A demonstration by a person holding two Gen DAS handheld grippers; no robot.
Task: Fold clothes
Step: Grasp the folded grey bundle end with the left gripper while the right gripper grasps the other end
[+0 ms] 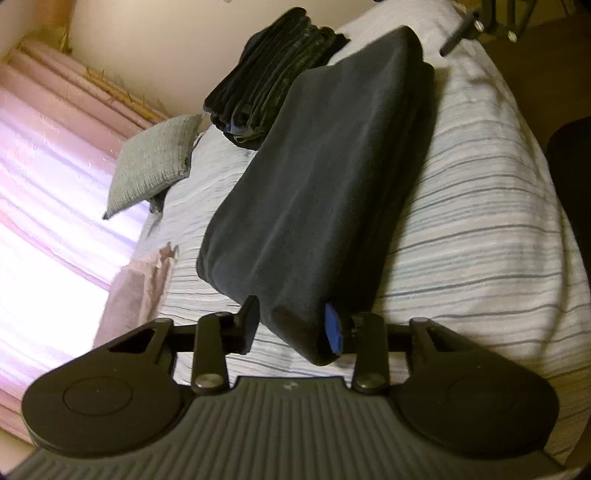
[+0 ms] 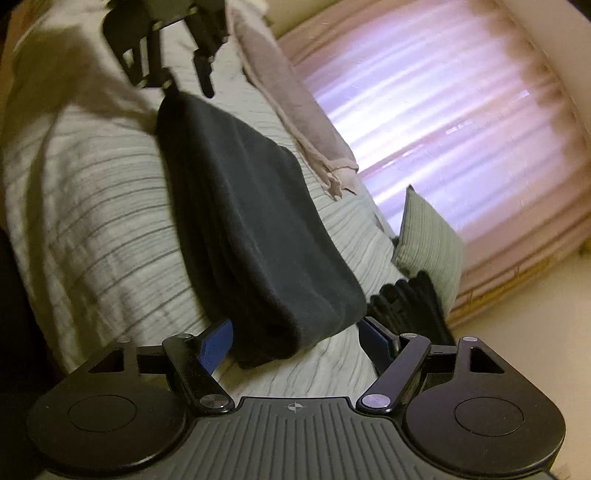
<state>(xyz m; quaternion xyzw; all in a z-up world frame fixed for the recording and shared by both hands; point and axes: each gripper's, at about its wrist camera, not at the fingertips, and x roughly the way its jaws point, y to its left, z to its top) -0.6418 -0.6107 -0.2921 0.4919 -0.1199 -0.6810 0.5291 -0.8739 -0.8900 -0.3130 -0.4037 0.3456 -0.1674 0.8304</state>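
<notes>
A dark blue-grey folded garment [image 1: 325,177] lies lengthwise on the striped bedspread [image 1: 480,206]. In the left wrist view my left gripper [image 1: 291,325] holds the garment's near corner: the cloth fills the narrow gap and presses against the blue pad [image 1: 332,328]. At the other end, my right gripper [image 2: 297,341] stands wide open, with the garment's rounded end [image 2: 280,295] between its fingers, touching neither pad. The left gripper [image 2: 184,85] shows at the top of the right wrist view, at the garment's far corner.
A stack of dark folded clothes [image 1: 273,74] sits beside the garment, next to a grey-green cushion [image 1: 155,162]. A pink throw [image 2: 295,110] lies along the bed's edge under bright pink curtains [image 2: 443,110]. The right gripper's frame [image 1: 480,26] shows at the far end.
</notes>
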